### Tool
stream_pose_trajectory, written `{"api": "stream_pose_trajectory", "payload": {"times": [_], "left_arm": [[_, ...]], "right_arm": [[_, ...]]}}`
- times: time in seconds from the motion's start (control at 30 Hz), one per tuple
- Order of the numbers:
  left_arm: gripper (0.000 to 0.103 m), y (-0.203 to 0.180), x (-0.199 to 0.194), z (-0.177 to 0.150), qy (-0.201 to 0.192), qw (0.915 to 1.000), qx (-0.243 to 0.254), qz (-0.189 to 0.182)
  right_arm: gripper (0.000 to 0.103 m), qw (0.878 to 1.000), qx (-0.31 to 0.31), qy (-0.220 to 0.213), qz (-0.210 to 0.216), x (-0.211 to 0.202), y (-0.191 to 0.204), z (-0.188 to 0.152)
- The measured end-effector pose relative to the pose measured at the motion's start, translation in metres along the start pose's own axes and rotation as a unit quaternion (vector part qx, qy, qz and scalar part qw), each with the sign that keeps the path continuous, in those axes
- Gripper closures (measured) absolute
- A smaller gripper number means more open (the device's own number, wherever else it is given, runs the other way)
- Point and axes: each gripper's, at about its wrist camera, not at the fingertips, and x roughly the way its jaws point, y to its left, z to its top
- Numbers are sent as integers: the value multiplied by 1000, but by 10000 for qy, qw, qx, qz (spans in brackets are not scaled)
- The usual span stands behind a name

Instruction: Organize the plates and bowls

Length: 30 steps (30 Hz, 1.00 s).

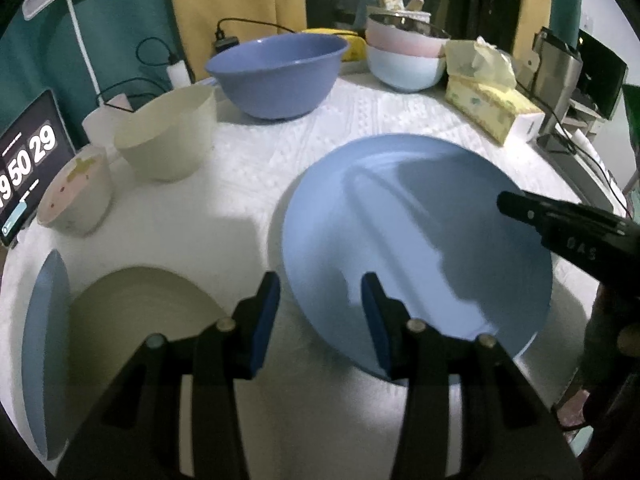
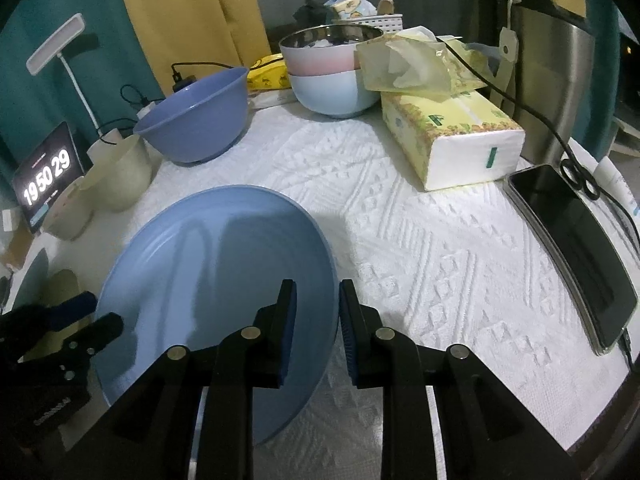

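We see a table (image 2: 400, 248) under a white embossed cloth (round-edged), carrying a light blue plate (image 2: 208, 280), a blue bowl (image 2: 192, 120), a tissue box (image 2: 452, 140) and a phone (image 2: 572, 256).

A home room: a table under a white embossed cloth (image 2: 400, 208), yellow curtains (image 2: 192, 12) far behind, a tissue pack (image 2: 452, 140), a desk lamp (image 2: 56, 44) far left

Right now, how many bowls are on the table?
6. A big blue bowl at the back, a cream bowl and a small patterned bowl at the left, and a steel, pink and pale blue stack behind. More may be hidden.
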Motion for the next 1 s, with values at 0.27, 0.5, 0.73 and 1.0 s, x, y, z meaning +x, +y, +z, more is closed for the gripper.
{"api": "stream_pose_trajectory", "payload": {"times": [0.27,0.5,0.73,1.0], "left_arm": [[57,14,-26,-4,-352,9992,-188,-65],[56,28,-55,-7,-764,9964,-341,-105],[56,50,-79,-15,-1082,9924,-578,-37],[43,82,-99,-29,-1344,9874,-831,12]], "right_arm": [[68,9991,87,-317,-260,-24,3,2],[67,9987,-55,-461,-203,-41,23,1],[67,9981,-292,-538,-66,-52,55,-2],[67,9966,-566,-589,84,-58,93,-3]]}}
